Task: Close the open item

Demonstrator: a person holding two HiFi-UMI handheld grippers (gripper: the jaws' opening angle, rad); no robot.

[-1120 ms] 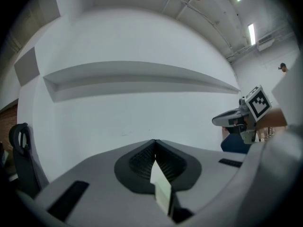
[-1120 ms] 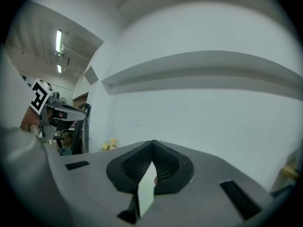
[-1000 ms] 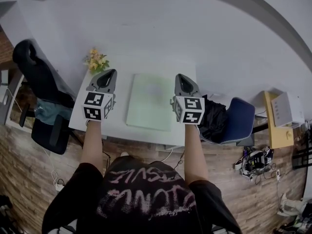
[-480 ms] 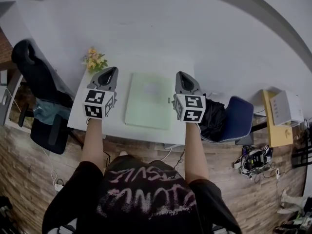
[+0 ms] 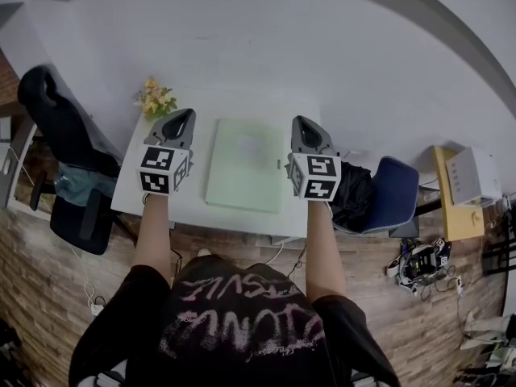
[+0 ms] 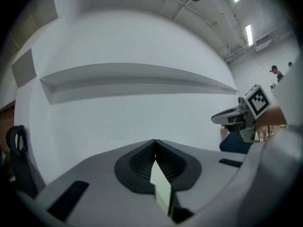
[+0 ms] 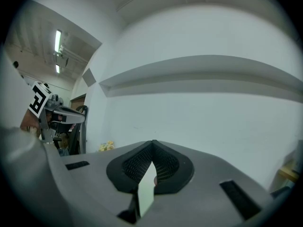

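- Flowers [image 5: 158,100] stood at the bench's [image 5: 187,205] far left corner.
- You held your left gripper [image 5: 188,115] with jaws together, empty.
- Pale green flat item [image 5: 246,164] lay on the bench between both grippers.
- Your right gripper [image 5: 297,122] was likewise closed on nothing.

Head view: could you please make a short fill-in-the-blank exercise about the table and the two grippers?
The flat green item lies ____ the left gripper and the right gripper on the white table.
Each gripper's jaws are pressed ____, with nothing held.
The flowers stand at the table's far ____ corner.
Missing words: between, together, left.
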